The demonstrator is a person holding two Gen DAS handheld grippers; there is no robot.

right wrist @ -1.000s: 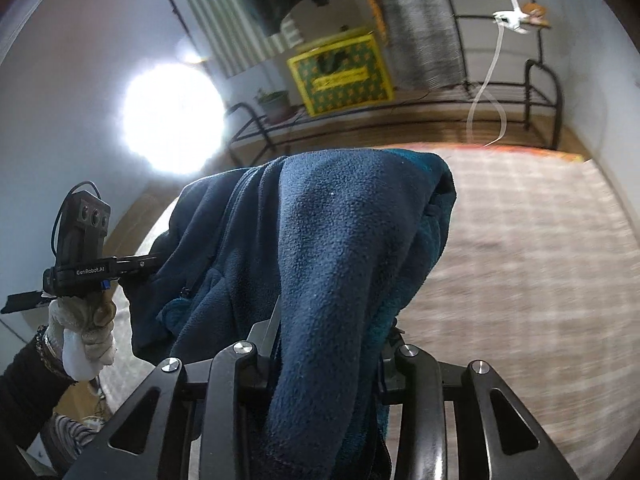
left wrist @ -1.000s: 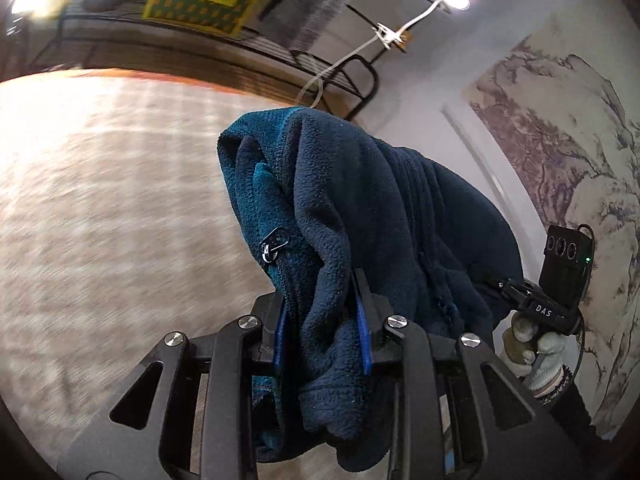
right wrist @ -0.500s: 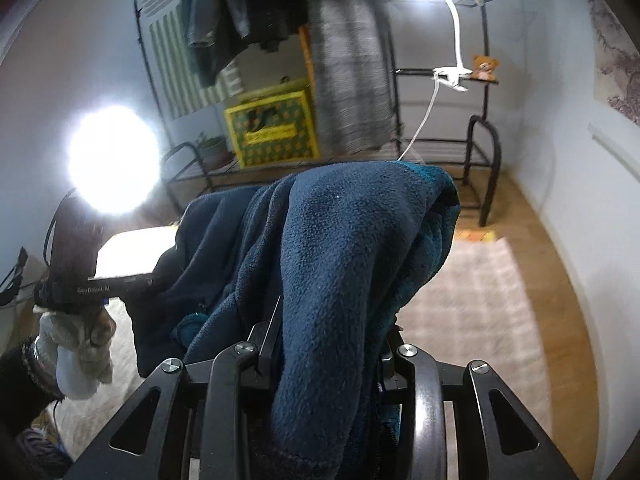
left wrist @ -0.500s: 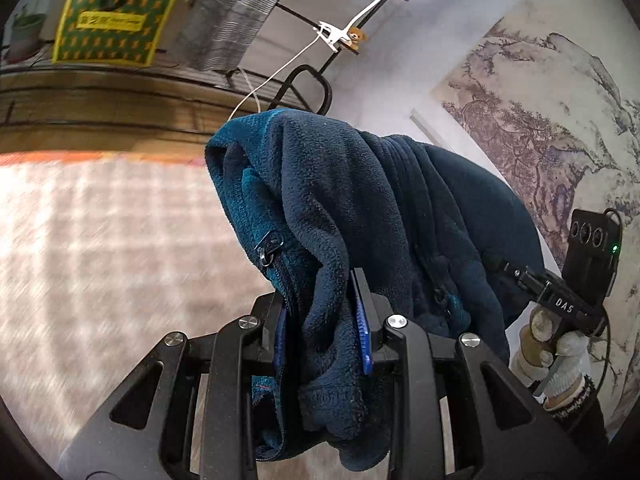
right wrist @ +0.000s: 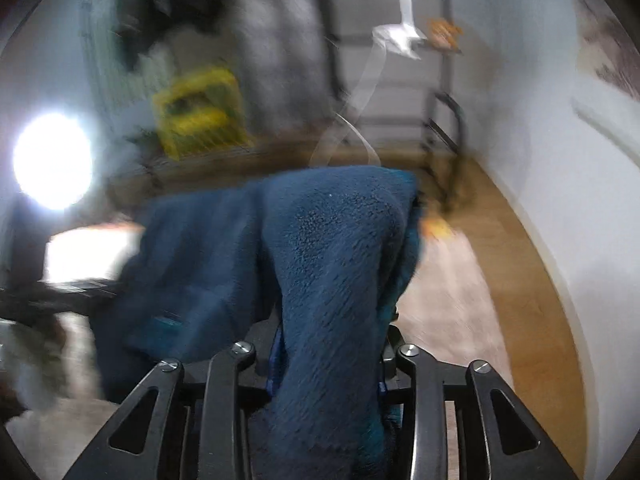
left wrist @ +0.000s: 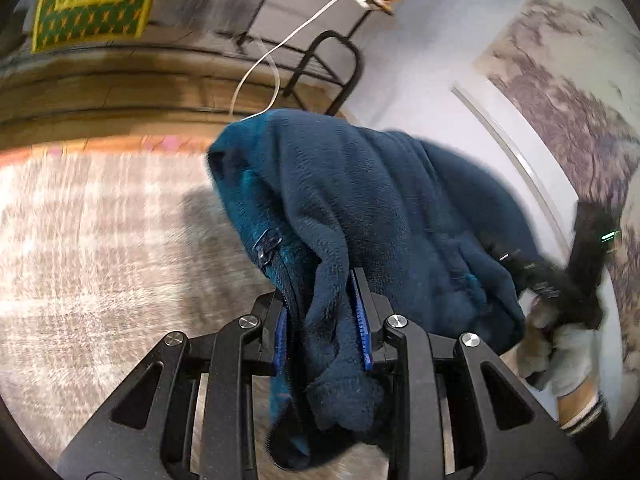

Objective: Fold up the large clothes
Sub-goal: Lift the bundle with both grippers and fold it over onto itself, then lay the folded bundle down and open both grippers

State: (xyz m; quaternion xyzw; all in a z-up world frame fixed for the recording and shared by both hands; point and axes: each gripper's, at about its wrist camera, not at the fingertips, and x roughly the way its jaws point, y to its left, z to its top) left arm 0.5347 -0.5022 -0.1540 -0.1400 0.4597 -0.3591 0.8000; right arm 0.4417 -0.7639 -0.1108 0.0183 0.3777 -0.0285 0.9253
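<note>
two grippers, each clamped on the thick dark-blue fleece zip jacket [left wrist: 360,208]: left gripper [left wrist: 322,316], right gripper [right wrist: 326,356]. garment hangs between them above the pale woven rug [left wrist: 100,248]. soft, bulky, limp; judged best held at hem or shoulder seams.

Clamped between the fingers of the left gripper [left wrist: 322,320] and the right gripper [right wrist: 326,356]: fleece jacket [left wrist: 380,216], draped across both, above the rug [left wrist: 92,248]. Behind the rug, metal rack [left wrist: 336,68] against the wall. Right of the jacket, gloved hand [left wrist: 564,352].
</note>
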